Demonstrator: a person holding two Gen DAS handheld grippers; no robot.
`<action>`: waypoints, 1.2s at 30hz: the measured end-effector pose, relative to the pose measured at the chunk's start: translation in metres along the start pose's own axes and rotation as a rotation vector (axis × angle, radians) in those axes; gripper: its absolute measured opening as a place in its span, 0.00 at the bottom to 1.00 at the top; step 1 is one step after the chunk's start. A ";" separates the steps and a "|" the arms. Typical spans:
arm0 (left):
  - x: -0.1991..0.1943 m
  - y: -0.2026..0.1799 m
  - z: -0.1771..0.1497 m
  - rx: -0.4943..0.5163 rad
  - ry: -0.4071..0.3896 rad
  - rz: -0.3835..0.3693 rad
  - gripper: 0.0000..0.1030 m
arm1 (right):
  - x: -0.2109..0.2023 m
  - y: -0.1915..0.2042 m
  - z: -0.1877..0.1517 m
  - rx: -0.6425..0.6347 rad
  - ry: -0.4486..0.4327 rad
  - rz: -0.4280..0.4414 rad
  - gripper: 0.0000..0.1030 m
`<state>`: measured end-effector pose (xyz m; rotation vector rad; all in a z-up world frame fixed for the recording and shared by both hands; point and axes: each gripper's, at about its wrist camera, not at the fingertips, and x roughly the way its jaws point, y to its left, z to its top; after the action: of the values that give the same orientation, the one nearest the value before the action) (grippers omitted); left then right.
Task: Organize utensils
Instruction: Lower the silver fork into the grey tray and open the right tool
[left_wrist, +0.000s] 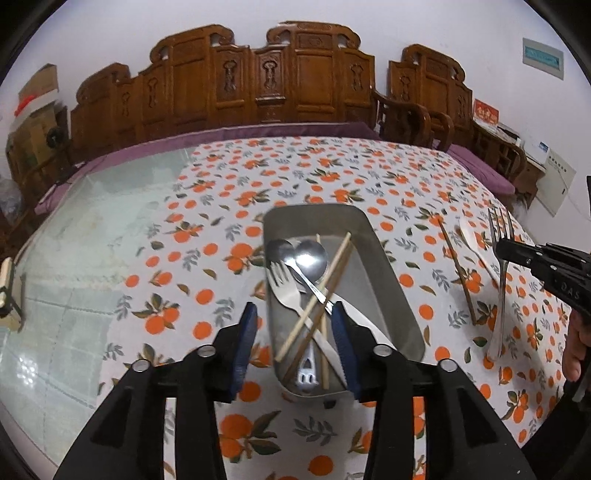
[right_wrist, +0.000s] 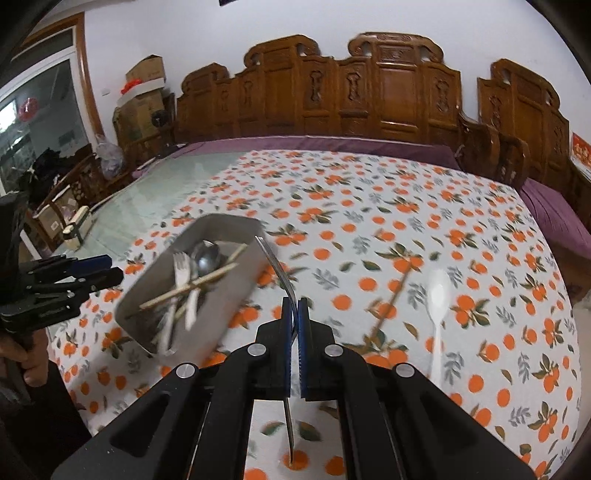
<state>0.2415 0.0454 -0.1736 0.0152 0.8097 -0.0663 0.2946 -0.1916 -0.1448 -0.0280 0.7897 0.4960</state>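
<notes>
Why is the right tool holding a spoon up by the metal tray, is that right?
Not quite. The right tool is shut on a fork, not a spoon. The left wrist view shows its prongs pointing up. The metal tray is nearby, as you said. The white spoon lies on the tablecloth.

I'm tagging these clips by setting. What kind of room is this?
Probably a home living or dining room: carved wooden bench seating with purple cushions, an orange-print tablecloth, stacked cardboard boxes.

carved wooden bench (left_wrist: 258, 85), white wall (left_wrist: 424, 29), cardboard boxes (right_wrist: 144, 92).
</notes>
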 end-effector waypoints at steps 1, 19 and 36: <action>-0.002 0.002 0.001 -0.002 -0.006 0.001 0.41 | 0.000 0.005 0.003 -0.003 -0.006 0.009 0.03; -0.016 0.037 0.009 -0.075 -0.039 0.020 0.47 | 0.025 0.080 0.077 -0.001 -0.060 0.140 0.04; -0.019 0.050 0.010 -0.098 -0.049 0.021 0.47 | 0.110 0.097 0.056 0.075 0.085 0.135 0.04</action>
<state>0.2388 0.0958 -0.1530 -0.0704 0.7634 -0.0065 0.3553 -0.0482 -0.1650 0.0747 0.8968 0.5954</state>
